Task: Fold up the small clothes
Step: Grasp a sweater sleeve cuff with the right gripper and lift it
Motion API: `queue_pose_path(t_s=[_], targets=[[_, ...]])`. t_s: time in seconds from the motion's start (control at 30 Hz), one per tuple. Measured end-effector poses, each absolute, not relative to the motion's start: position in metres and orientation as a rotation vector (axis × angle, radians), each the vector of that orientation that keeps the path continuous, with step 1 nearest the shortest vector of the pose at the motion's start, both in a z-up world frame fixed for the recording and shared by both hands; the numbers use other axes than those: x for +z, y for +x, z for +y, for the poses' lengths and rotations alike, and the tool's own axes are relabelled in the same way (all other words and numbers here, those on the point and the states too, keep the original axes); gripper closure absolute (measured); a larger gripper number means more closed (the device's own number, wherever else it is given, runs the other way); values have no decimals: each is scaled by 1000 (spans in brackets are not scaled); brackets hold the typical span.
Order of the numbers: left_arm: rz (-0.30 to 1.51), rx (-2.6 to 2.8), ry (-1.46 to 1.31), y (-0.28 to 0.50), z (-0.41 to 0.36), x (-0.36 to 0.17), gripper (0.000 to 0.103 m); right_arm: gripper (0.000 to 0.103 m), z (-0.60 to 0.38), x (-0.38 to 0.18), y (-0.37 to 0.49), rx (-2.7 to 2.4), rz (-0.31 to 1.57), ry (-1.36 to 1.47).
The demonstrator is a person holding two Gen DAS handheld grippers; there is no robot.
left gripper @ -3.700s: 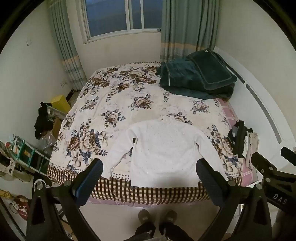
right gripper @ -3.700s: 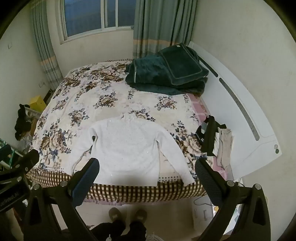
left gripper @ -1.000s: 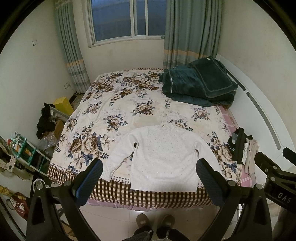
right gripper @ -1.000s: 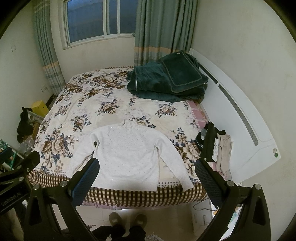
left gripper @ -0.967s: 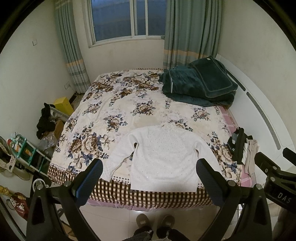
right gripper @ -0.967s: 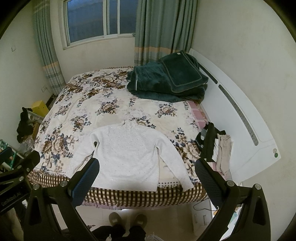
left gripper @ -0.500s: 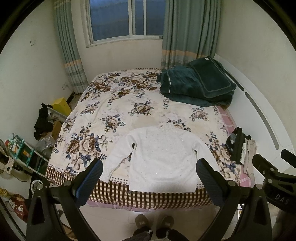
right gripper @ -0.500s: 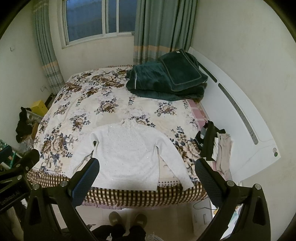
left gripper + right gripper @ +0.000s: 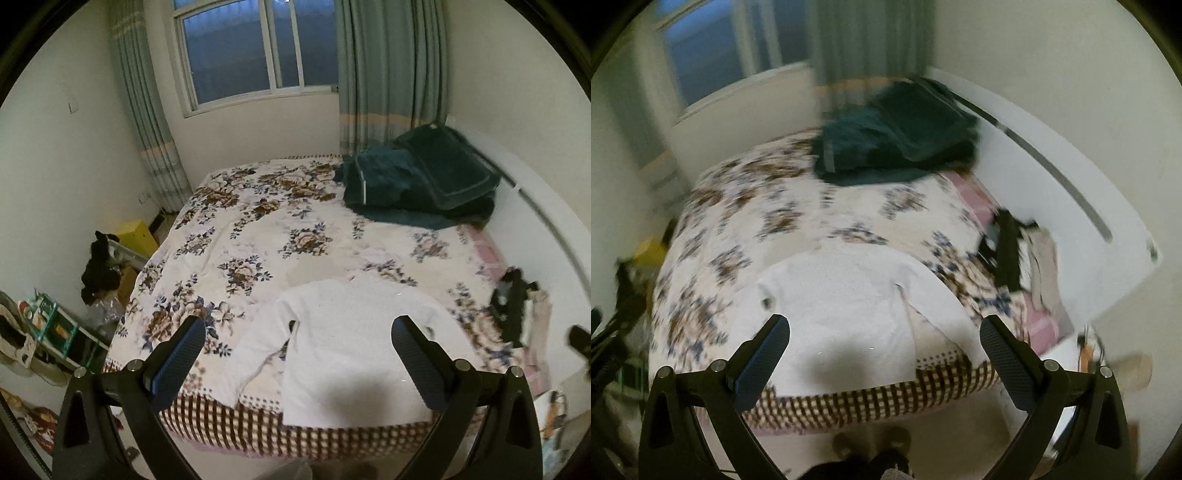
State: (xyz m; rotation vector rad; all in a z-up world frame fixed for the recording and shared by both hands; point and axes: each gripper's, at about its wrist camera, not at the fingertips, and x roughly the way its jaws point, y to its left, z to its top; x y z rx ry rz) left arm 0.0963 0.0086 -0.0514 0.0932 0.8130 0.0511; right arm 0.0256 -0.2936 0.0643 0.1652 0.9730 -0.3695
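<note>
White long-sleeved top [image 9: 354, 343] spread flat, front down or up impossible to say, at the near edge of the floral bed cover [image 9: 258, 236], hem just at the checked border, sleeves angled out to either side. Left gripper [image 9: 297, 356] wide apart, empty, hanging above the hem and the left sleeve [image 9: 255, 354]; right gripper [image 9: 884, 356] likewise spread and empty, over the body and the right sleeve [image 9: 942, 310]. Probably the approach before a first fold, nothing yet pinched. Best to come down on a sleeve cuff or shoulder seam, catching only the knit and not the cover beneath, then carry the sleeve across the chest low and flat to avoid dragging the whole garment off the edge. Thin, limp fabric, likely to bunch if lifted high. Right view heavily smeared, so cuffs and collar indistinct there; hem partly behind the fingers in both views. Dark pile [image 9: 513, 310] at the right edge of the bed too blurred to identify. Dark green bedding [image 9: 413, 188] well apart, by the headboard
</note>
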Motion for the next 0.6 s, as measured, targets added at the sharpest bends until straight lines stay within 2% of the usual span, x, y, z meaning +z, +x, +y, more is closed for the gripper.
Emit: queue_pose_path(t_s=[0.23, 0.43, 0.6], targets=[[894, 74, 164, 165, -13, -167, 0, 0, -456, -98, 38, -654, 1142, 414], [1008, 131, 231, 221, -49, -271, 0, 0, -620, -273, 23, -811, 1248, 699], [1142, 163, 253, 253, -74, -362, 0, 1, -693, -429, 19, -839, 1355, 899]])
